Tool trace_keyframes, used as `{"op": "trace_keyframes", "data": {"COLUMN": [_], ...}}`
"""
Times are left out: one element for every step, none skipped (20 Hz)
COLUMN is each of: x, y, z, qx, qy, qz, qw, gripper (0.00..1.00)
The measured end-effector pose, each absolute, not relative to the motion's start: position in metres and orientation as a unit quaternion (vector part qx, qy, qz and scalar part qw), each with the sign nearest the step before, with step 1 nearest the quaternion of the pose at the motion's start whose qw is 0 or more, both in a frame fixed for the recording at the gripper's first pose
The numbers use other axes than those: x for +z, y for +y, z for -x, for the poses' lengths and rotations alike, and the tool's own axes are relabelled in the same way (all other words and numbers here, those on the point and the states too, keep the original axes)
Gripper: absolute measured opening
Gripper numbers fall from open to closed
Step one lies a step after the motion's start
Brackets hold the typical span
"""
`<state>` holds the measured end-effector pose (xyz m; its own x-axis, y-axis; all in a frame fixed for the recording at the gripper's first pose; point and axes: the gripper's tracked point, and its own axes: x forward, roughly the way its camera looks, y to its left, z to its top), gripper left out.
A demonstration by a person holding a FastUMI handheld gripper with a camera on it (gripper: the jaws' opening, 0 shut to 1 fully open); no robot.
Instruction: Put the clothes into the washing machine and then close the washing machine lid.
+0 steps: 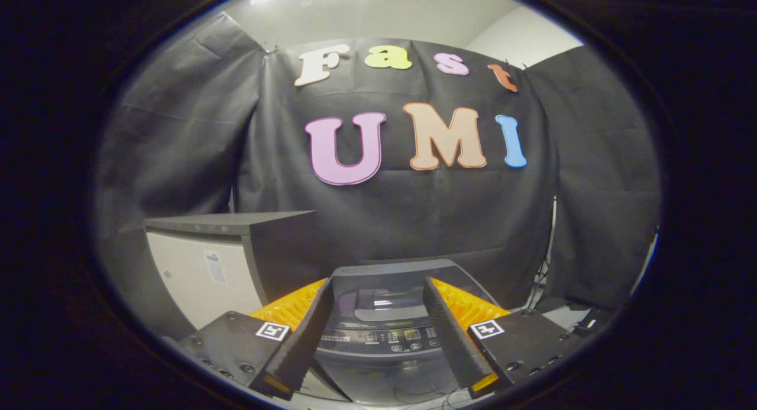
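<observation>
Behind everything hangs the black cloth wall [414, 220]. Left of it stands a grey-topped cabinet [213, 262] with a pale front. Nearer, the washing machine [384, 321], lid down, sits between and just beyond the fingers of the gripper [378, 386], which are spread apart, holding nothing.

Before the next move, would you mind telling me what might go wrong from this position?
1. The gripper has its jaws open and empty, with no clothes seen ahead, so the loading step may get skipped.
2. The washing machine sits just ahead between the jaws with its lid apparently down; pushing forward could knock the control panel.
3. The cabinet stands close beside the washing machine, so a swing to that side could clip it.
</observation>
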<state>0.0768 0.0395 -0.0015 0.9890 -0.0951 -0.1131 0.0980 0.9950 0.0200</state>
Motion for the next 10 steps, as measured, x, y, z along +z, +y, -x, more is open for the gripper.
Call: {"op": "trace_keyframes", "data": {"x": [-0.003, -0.009, -0.013, -0.015, -0.017, -0.018, -0.019, -0.019, -0.020, -0.022], "y": [0.037, 0.037, 0.037, 0.038, 0.035, 0.033, 0.033, 0.032, 0.031, 0.030], "z": [-0.077, -0.076, -0.077, -0.075, -0.073, -0.073, -0.073, -0.074, -0.073, -0.073], "qx": [-0.051, -0.052, -0.049, -0.050, -0.054, -0.054, -0.053, -0.053, -0.055, -0.058], "qy": [0.061, 0.070, 0.077, 0.082, 0.085, 0.087, 0.088, 0.088, 0.090, 0.094], "qz": [-0.011, -0.012, -0.013, -0.012, -0.009, -0.007, -0.007, -0.007, -0.007, -0.006], "qw": [0.997, 0.996, 0.996, 0.995, 0.995, 0.995, 0.995, 0.995, 0.994, 0.994], "gripper": [0.96, 0.96, 0.96, 0.96, 0.95, 0.95, 0.95, 0.95, 0.95, 0.95]}}
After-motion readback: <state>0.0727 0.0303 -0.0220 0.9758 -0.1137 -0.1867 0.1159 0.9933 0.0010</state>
